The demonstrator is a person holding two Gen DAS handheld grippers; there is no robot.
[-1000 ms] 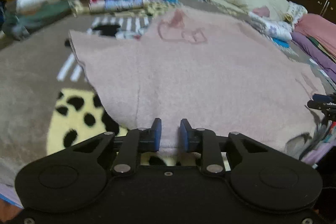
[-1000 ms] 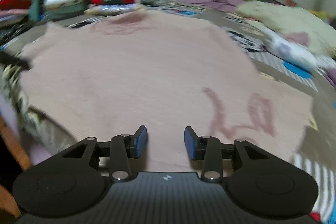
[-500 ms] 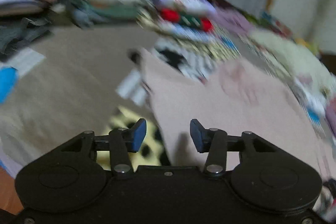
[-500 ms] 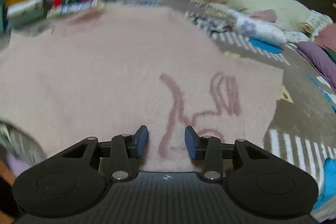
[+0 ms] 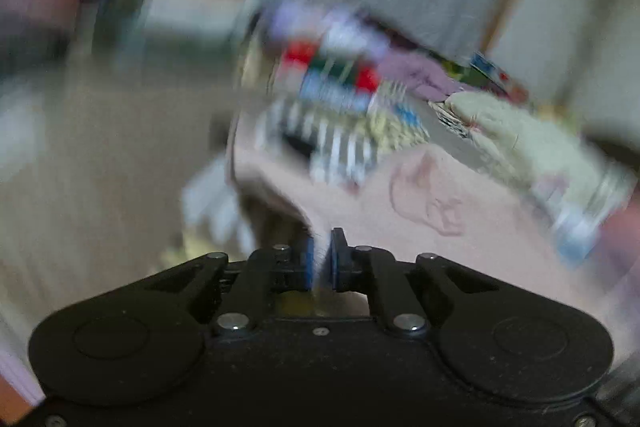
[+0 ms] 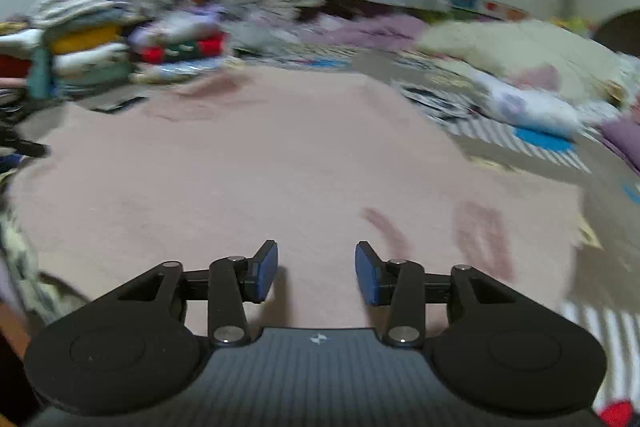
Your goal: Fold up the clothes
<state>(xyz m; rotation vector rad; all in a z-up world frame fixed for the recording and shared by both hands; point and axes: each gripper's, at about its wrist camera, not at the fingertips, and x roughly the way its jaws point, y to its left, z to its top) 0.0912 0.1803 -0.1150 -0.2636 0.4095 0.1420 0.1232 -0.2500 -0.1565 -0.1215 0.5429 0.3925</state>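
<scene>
Through your left wrist camera, heavily blurred, your left gripper (image 5: 319, 261) has its blue pads drawn nearly together on a raised edge of the pale pink fleecy garment (image 5: 440, 223), which rises in a ridge from the pads and runs off to the right over the patterned bed cover (image 5: 340, 147). Only a thin sliver of cloth seems to sit between the pads, so the hold looks shallow: a quick pull could let the edge slip out, and the lifted flap would drop back crooked. The blur makes it hard to tell whether you have one layer or two; catching the bed cover as well would drag it along.

Through your right wrist camera, your right gripper (image 6: 316, 277) hovers low over the same garment (image 6: 260, 155) with its fingers wide apart, holding nothing. The cloth lies spread flat across the bed, a darker pink drawing near its right side. With that side free, a pull from your left can skew the whole piece instead of creasing it. The stack of folded clothes in mixed colours (image 6: 92, 39) stands beyond the far left edge, near enough that a sweeping carry could knock it.
</scene>
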